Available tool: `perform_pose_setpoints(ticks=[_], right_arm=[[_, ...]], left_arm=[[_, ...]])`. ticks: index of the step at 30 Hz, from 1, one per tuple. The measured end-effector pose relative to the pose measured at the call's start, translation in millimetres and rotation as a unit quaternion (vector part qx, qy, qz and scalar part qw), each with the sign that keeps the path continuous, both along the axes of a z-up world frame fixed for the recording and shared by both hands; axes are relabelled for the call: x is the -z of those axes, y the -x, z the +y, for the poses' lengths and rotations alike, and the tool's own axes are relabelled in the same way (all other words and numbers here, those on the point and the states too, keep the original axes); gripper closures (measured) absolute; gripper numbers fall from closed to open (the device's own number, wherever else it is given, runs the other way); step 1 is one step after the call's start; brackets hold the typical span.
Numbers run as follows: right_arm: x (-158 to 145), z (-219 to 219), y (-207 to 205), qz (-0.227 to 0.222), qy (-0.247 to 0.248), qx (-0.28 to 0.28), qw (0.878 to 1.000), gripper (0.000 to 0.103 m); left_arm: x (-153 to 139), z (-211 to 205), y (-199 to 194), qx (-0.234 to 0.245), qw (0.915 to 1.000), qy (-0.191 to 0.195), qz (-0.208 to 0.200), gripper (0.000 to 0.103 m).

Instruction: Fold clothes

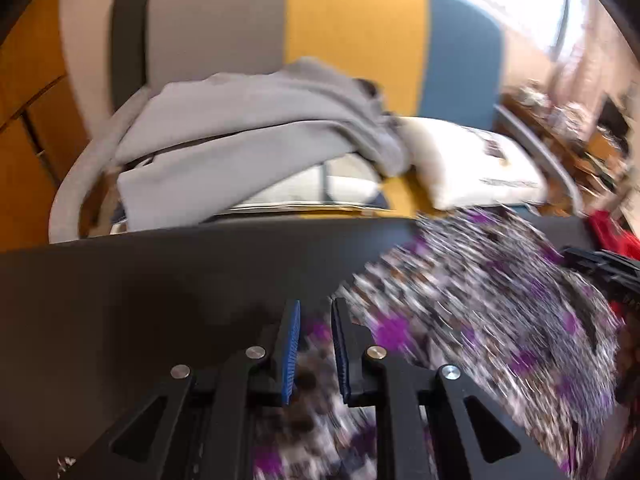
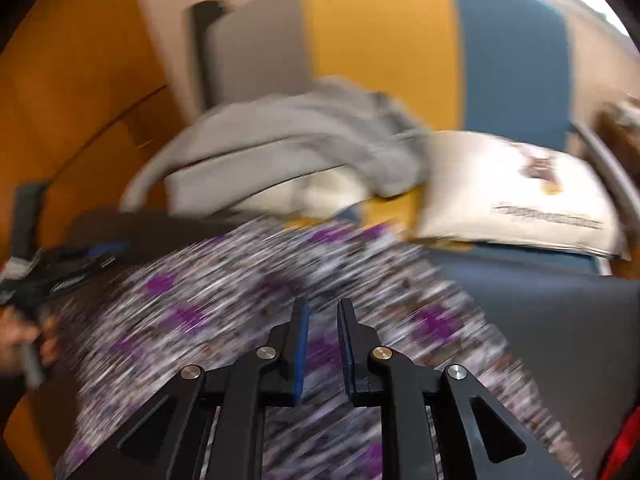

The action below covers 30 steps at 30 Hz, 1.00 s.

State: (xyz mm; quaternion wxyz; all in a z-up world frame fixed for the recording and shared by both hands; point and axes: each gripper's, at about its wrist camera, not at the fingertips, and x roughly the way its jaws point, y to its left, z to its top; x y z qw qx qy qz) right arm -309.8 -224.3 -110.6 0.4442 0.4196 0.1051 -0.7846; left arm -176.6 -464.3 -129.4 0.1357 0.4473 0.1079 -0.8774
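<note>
1. Patterned garment [image 2: 248,300]: white, black and purple print, blurred, spread across the dark tabletop [image 1: 140,280].
2. Left gripper [image 1: 316,344]: fingers slightly parted above the garment's edge, pinching nothing.
3. Right gripper [image 2: 323,350]: fingers slightly parted over the cloth, empty.

A bench with a grey, yellow and blue back [image 1: 352,32] stood beyond the dark table [image 1: 160,280]. A white printed cushion [image 1: 472,160] lay on the bench seat at its blue end. A flat white sheet or board [image 1: 320,192] lay on the seat near its yellow middle. Wooden cabinets [image 1: 28,120] stood past the bench's grey end. A cluttered shelf [image 1: 560,120], too blurred to read, stood past its blue end.
</note>
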Motion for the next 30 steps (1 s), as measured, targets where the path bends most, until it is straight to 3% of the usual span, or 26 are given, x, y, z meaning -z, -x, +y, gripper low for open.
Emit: perform_pose_setpoints(ticks=[3, 5, 7, 11, 15, 18, 22, 24, 26, 30], right_arm=[[16, 1, -36, -0.018, -0.028, -0.029, 0.999, 0.085], [36, 10, -38, -0.037, -0.052, -0.001, 0.998, 0.085], [44, 18, -37, -0.050, -0.057, 0.023, 0.997, 0.086], [30, 20, -44, -0.045, -0.049, 0.040, 0.997, 0.083], [3, -4, -83, -0.015, -0.035, -0.003, 0.999, 0.083], [-7, -33, -120, -0.034, -0.012, -0.056, 0.998, 0.082], [-2, -74, -162, -0.063, -0.001, -0.101, 0.993, 0.080], [2, -96, -182, -0.072, -0.002, -0.118, 0.990, 0.079], [4, -112, -193, -0.077, -0.006, -0.124, 0.989, 0.079], [-4, -142, -208, -0.060, -0.011, -0.142, 0.988, 0.079]], left_arm=[[9, 17, -29, 0.018, 0.9994, 0.014, -0.027, 0.087], [27, 8, -43, 0.002, 0.9978, 0.021, -0.063, 0.087], [36, -8, -56, -0.024, 0.9968, 0.025, -0.073, 0.087], [8, -47, -104, -0.087, 0.9951, -0.048, -0.004, 0.091], [-26, -70, -180, -0.121, 0.9909, -0.045, 0.039, 0.090], [-35, -88, -248, -0.146, 0.9874, -0.038, 0.047, 0.089], [-22, -97, -316, -0.153, 0.9882, 0.002, 0.016, 0.084], [-5, -114, -338, -0.177, 0.9835, -0.039, 0.000, 0.084], [3, -133, -357, -0.196, 0.9766, -0.087, 0.017, 0.084], [7, -149, -351, -0.166, 0.9759, -0.135, 0.042, 0.077]])
